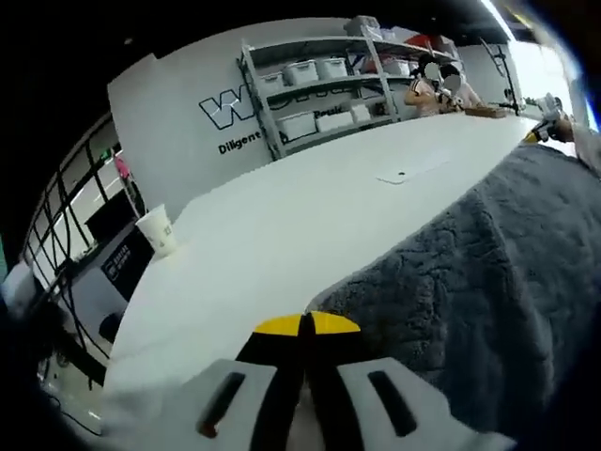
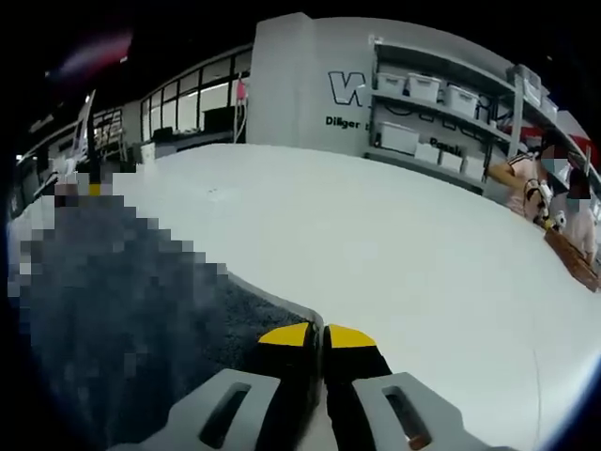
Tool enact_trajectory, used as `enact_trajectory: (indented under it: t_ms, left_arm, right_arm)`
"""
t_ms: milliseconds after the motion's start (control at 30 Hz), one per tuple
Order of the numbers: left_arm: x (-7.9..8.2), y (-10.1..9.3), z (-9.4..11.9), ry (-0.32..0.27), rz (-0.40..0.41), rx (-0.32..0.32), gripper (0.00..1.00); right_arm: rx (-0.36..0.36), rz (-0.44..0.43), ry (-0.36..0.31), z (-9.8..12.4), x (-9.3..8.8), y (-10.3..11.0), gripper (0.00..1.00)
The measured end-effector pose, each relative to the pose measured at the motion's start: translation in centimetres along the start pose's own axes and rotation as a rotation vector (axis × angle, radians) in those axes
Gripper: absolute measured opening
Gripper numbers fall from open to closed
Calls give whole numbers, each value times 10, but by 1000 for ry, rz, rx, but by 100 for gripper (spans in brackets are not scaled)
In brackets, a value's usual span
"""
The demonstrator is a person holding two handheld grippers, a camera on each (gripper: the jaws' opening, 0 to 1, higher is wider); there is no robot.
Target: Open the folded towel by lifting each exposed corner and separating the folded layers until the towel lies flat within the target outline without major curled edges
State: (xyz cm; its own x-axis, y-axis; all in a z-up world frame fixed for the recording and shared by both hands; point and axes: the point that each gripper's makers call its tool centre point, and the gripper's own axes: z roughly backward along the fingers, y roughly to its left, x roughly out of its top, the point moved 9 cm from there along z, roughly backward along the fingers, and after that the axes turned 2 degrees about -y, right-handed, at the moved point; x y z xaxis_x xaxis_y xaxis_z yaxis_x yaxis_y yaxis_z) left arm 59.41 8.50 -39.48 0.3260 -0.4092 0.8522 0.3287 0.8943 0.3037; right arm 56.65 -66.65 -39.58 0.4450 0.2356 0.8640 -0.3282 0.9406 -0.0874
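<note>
Towel: a dark grey towel [image 1: 488, 282] lies on the white bench [image 1: 310, 216]; in the left gripper view it spreads to the right of the jaws and runs away toward the far end, while in the right gripper view the same towel [image 2: 131, 310] spreads to the left of the jaws.
Long axis: judging by both views, the towel stretches lengthways between the two hands, each one at an opposite end edge.
Left hand-held gripper [image 1: 306, 325]: jaws pressed together, yellow tips meeting right at the towel's near corner edge; whether cloth is pinched between them I cannot tell.
Right hand-held gripper [image 2: 322, 334]: jaws likewise clenched, tips at the towel's edge where it curves onto the bench; a pinch of cloth cannot be made out.
Nearer hand: neither, as far as I can judge; each sits at its own end.
Coming move: it likely turns on drawing the two ends apart along that long axis.
Further out: a paper cup [image 1: 157, 230] stands near the bench's far left edge, shelves with bins [image 1: 319, 85] line the back wall, and people sit at the far end.
</note>
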Motion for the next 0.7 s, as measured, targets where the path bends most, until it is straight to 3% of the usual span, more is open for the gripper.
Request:
enact_trajectory:
  t_ms: [200,700]
  left_arm:
    - [-1,1,1,-10,-15,21,0]
    - [-2,3,0,-22,-25,34,0]
  right_arm:
    - [7,-9,-12,1,-1,-1,0]
    - [-15,105,-14,-2,0,-2,0]
